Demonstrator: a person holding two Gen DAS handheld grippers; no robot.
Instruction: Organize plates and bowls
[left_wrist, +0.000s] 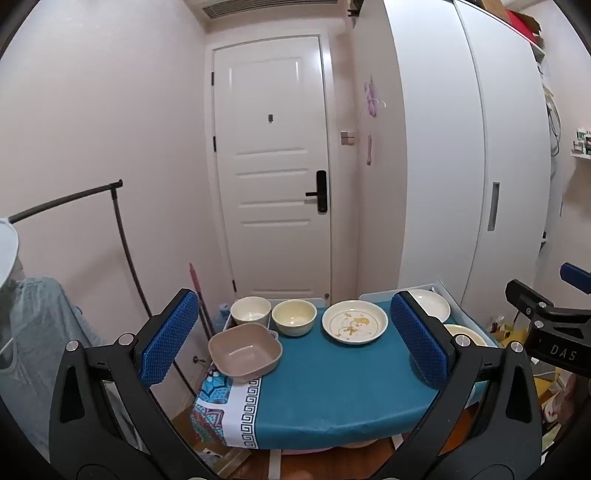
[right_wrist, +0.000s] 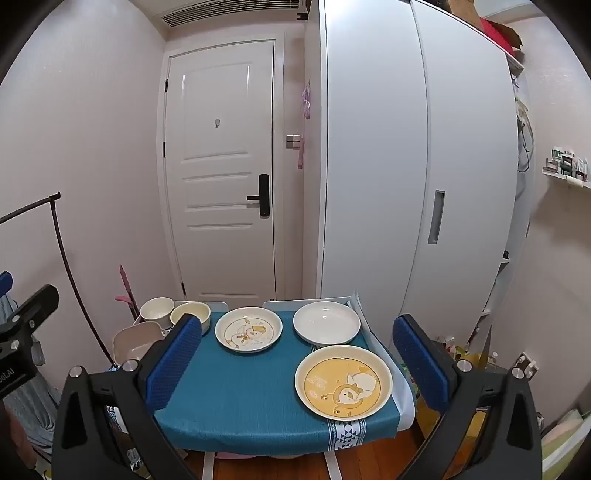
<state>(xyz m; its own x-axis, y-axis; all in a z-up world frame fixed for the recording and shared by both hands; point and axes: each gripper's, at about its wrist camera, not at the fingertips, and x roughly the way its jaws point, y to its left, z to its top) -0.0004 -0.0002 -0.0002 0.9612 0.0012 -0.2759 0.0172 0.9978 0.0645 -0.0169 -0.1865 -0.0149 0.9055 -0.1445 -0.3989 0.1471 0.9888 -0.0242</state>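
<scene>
Plates and bowls sit spread over the small table (right_wrist: 236, 398) with its teal cloth, seen ahead of both my claws. Taking the tabletop as a clock face from my right wrist view, the yellow plate (right_wrist: 343, 382) with a cartoon print lies at about four o'clock, near the front right edge. The plain white plate (right_wrist: 326, 322) sits at two o'clock behind it, close but apart. The cream plate (right_wrist: 248, 329) with a small cartoon figure lies near twelve o'clock, beside the white one with a gap between.

The bowls gather on the left. The pale yellow bowl (left_wrist: 294, 317) stands at eleven o'clock, just left of the cream plate. The white bowl (left_wrist: 250, 311) stands just beside it, further left at the back corner. The square taupe bowl (left_wrist: 245, 352) sits at nine o'clock, tilted and jutting over the table's left edge, in front of the white bowl.

My left gripper (left_wrist: 295, 343) stands spread wide, its blue pads framing the table with nothing between them. My right gripper (right_wrist: 299, 365) is spread just as wide and grips nothing. Both hang before the near edge, touching no dish.

Beyond the table stands a white door (left_wrist: 271, 166), with a white wardrobe (right_wrist: 406, 166) to its right and a dark clothes rail (left_wrist: 74, 199) at left.
</scene>
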